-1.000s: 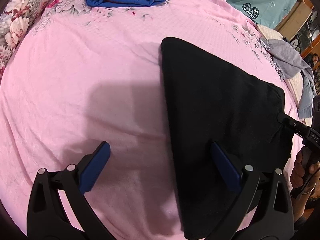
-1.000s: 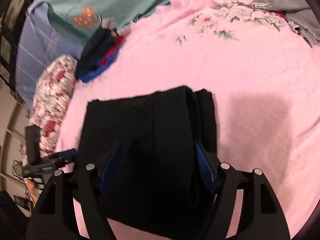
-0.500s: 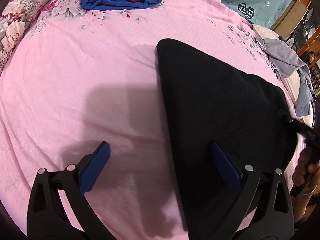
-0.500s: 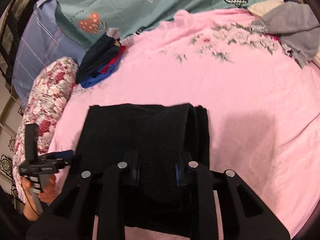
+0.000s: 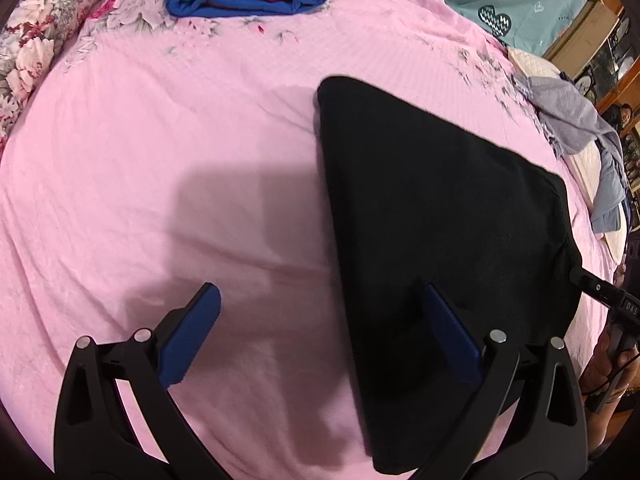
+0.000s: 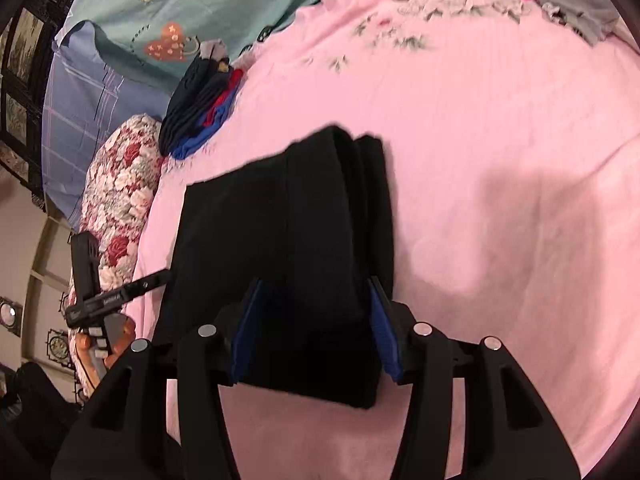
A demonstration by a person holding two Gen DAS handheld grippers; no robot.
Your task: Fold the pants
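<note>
My right tongs [image 6: 310, 326] have just been opening again after a pinch, jaws now parted with the thick end of the folded black knit pants [image 6: 280, 240] between them, pads apparently off the cloth. I read that as the fold released and nearly finished. My left tongs [image 5: 320, 336] gape wide, holding nothing, one pad over the pants' edge. The pants lie centre-right in the left view, a soft matte slab on the crinkled pink bedsheet [image 5: 160, 160].
</note>
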